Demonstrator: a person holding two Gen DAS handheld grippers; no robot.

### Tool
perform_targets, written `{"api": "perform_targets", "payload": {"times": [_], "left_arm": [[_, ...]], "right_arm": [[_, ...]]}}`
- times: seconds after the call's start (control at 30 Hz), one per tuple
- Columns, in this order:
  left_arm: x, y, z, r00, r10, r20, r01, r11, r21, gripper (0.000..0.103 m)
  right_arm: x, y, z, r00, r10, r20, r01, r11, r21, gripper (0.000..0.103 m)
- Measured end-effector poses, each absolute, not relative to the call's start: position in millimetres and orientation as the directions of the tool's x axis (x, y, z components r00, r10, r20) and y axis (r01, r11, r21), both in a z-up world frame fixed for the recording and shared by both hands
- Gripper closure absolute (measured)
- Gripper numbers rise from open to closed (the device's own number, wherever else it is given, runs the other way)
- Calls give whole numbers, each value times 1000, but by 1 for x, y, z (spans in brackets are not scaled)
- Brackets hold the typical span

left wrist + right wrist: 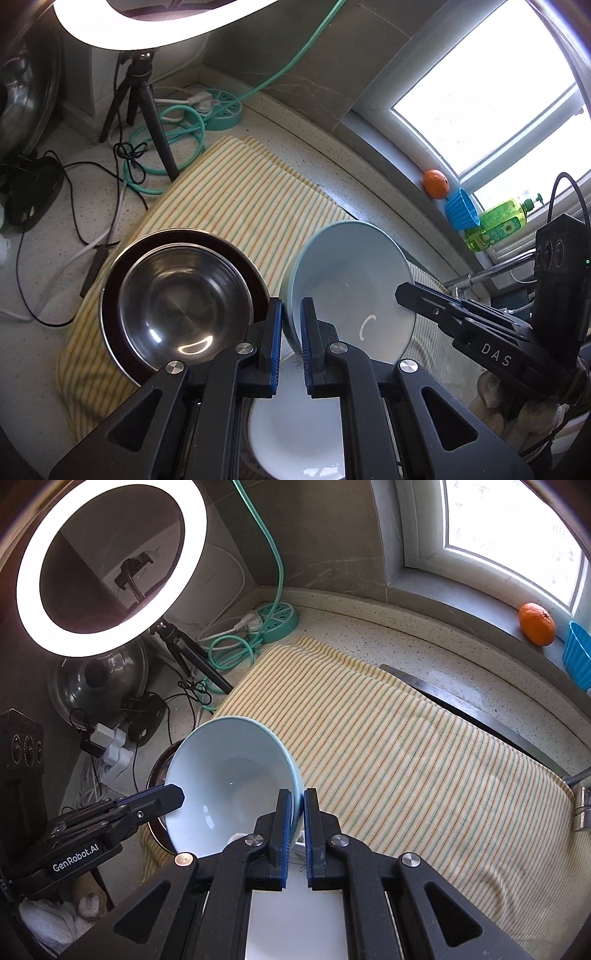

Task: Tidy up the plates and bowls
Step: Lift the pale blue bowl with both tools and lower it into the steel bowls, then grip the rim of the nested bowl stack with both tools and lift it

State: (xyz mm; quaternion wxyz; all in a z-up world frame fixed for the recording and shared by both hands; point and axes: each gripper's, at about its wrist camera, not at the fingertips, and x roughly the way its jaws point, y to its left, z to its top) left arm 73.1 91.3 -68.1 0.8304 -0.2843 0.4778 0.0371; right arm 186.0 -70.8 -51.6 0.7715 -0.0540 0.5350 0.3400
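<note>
A light blue bowl point(351, 288) is held tilted above the striped mat, gripped at opposite rims by both grippers. My left gripper point(291, 332) is shut on its near rim. My right gripper point(298, 812) is shut on the other rim of the same bowl point(229, 775). A steel bowl point(184, 295) sits inside a dark-rimmed plate point(110, 317) on the mat to the left. A white plate point(295, 424) lies below the left gripper. The right gripper's body point(480, 325) shows in the left wrist view, and the left gripper's body point(110, 819) shows in the right wrist view.
A striped yellow mat point(406, 757) covers the counter. A ring light on a tripod point(110, 565), cables and a teal power strip point(277, 620) stand at the back left. An orange point(535, 624), a blue cup point(576, 657) and a green bottle point(498, 221) sit on the windowsill. A sink edge point(480, 709) runs at right.
</note>
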Motion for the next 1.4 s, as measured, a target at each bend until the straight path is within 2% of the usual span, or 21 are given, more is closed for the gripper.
{"api": "perform_targets", "payload": {"times": [0.73,1.4], "left_arm": [[38,162,-84,525,-138,-840,-433,806,-404,95],[36,176,-111,475,-155,-866,-461,795,-394,95]], "right_arm": [[154,14,-75,120,465,-877,-639,712,290,97],[150,36,-106,77,423,-903,-627,725,286,97]]}}
